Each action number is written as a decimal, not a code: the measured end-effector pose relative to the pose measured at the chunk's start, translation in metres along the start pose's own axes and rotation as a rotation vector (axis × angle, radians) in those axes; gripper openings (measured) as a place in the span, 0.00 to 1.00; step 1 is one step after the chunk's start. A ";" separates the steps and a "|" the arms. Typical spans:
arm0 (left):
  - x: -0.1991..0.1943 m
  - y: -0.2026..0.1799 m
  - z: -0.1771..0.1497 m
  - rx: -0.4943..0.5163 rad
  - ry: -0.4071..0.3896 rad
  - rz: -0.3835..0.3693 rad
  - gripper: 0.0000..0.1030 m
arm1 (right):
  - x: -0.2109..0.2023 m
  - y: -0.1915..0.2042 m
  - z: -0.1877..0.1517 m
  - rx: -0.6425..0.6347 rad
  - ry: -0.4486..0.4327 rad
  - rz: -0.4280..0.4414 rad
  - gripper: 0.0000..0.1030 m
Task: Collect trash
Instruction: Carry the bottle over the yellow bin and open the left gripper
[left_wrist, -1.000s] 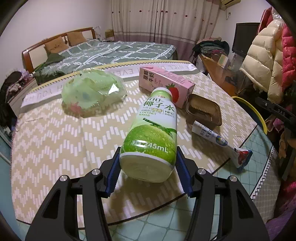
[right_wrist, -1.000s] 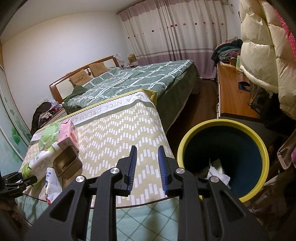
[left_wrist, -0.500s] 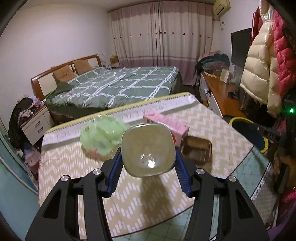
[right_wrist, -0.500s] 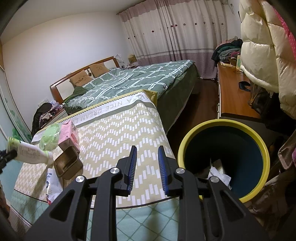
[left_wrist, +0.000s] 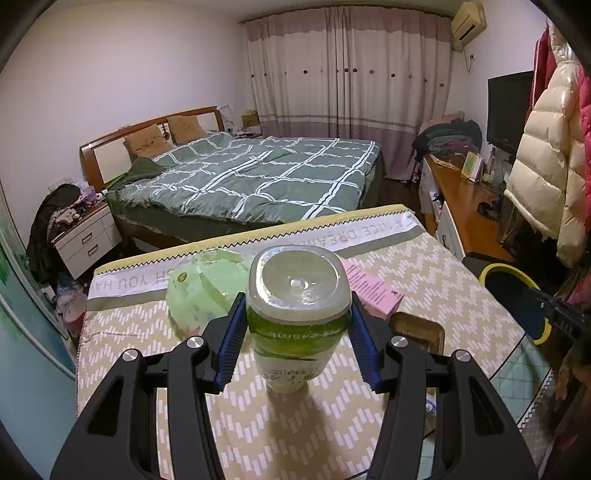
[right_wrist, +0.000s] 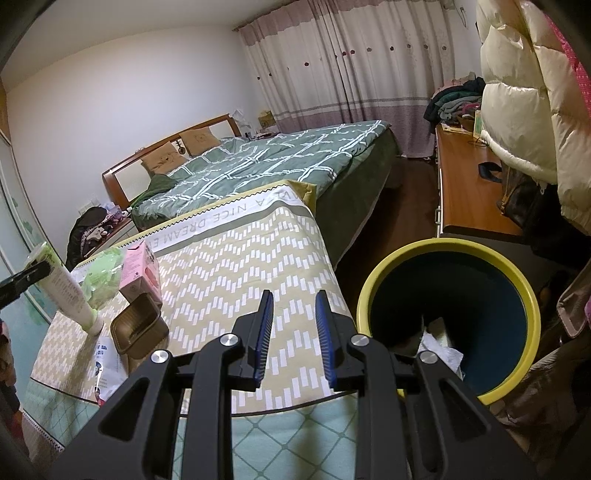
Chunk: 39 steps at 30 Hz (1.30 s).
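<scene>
My left gripper (left_wrist: 297, 332) is shut on a green coconut-water bottle (left_wrist: 295, 280), lifted clear above the table. The bottle's clear base faces the camera and its cap end points down at the tablecloth. In the right wrist view the same bottle (right_wrist: 70, 291) hangs tilted at the far left, above the brown tray. My right gripper (right_wrist: 293, 317) hovers over the table's near right edge, its blue pads a narrow gap apart with nothing between them. Beside it stands the yellow-rimmed trash bin (right_wrist: 448, 245), with crumpled paper inside.
On the table (right_wrist: 240, 266) lie a green plastic bag (left_wrist: 201, 288), a pink milk carton (left_wrist: 373, 291), a brown plastic tray (left_wrist: 417, 328) and a white wrapper (right_wrist: 107, 365). A bed stands behind the table. Coats hang at the right above a wooden desk.
The left gripper has risen with the bottle, which left the table and tipped so its base faces the camera. The right gripper has not moved.
</scene>
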<state>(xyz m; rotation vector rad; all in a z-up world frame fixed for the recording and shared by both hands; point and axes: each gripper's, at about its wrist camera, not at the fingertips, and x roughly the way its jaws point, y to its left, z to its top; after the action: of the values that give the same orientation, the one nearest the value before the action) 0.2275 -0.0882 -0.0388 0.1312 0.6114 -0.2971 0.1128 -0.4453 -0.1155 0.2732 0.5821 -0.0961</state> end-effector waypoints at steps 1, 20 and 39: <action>0.000 -0.002 0.001 0.002 -0.002 -0.001 0.51 | -0.002 0.000 0.000 0.001 -0.002 0.002 0.22; -0.034 -0.161 0.068 0.180 -0.074 -0.309 0.51 | -0.062 -0.071 -0.001 0.051 -0.088 -0.201 0.22; 0.054 -0.380 0.061 0.294 0.048 -0.459 0.76 | -0.088 -0.159 -0.027 0.186 -0.092 -0.280 0.34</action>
<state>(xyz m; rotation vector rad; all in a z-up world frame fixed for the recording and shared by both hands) 0.1841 -0.4747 -0.0338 0.2822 0.6391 -0.8306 -0.0010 -0.5893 -0.1241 0.3643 0.5181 -0.4323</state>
